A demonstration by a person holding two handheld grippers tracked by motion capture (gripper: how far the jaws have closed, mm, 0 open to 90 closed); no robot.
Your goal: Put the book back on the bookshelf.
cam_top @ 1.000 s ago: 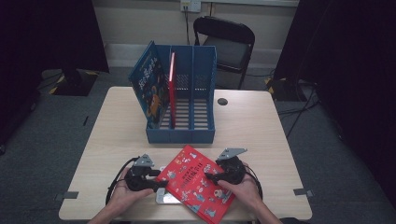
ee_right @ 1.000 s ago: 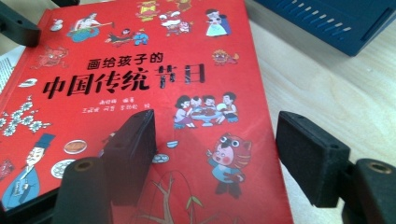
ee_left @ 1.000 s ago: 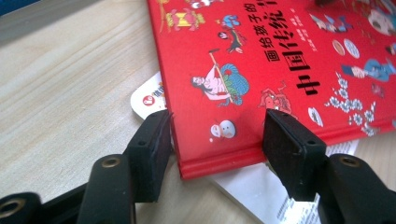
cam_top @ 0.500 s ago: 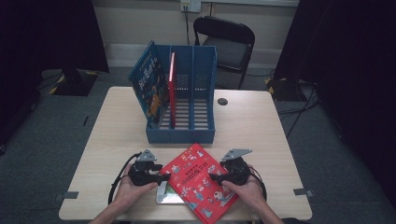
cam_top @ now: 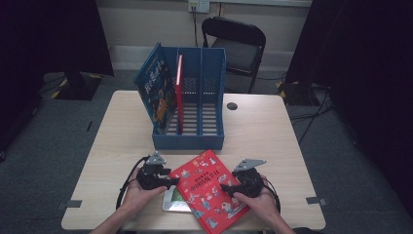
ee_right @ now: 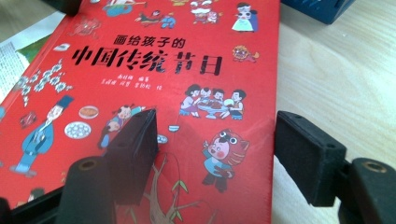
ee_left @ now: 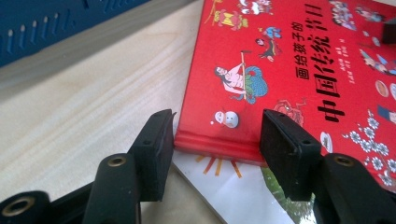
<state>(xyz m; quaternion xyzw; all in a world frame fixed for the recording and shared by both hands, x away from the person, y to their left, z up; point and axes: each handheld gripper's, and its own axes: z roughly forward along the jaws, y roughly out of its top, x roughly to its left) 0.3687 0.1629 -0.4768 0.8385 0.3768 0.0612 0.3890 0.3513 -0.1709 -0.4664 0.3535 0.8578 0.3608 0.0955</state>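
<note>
A red picture book (cam_top: 209, 187) lies flat and askew near the table's front edge, partly over a thin white and green booklet (cam_top: 173, 200). My left gripper (cam_top: 169, 182) is at the book's left edge. In the left gripper view the gripper (ee_left: 219, 140) is open, its jaws on either side of the red book's (ee_left: 289, 60) spine corner, with the booklet (ee_left: 233, 196) beneath. My right gripper (cam_top: 227, 188) is at the book's right side. In the right gripper view the gripper (ee_right: 219, 149) is open, with one jaw over the red cover (ee_right: 154, 70) and the other over bare table.
A blue file organizer (cam_top: 189, 140) stands mid-table behind the book. A blue book (cam_top: 156, 92) leans in its left slot and a thin red book (cam_top: 179, 90) stands upright. A small dark disc (cam_top: 232, 106) lies to its right. A black chair (cam_top: 236, 46) sits beyond the table.
My right gripper has slid a little rightward off the cover to the book's right edge. The left gripper has edged slightly toward the spine. The book has barely moved.
</note>
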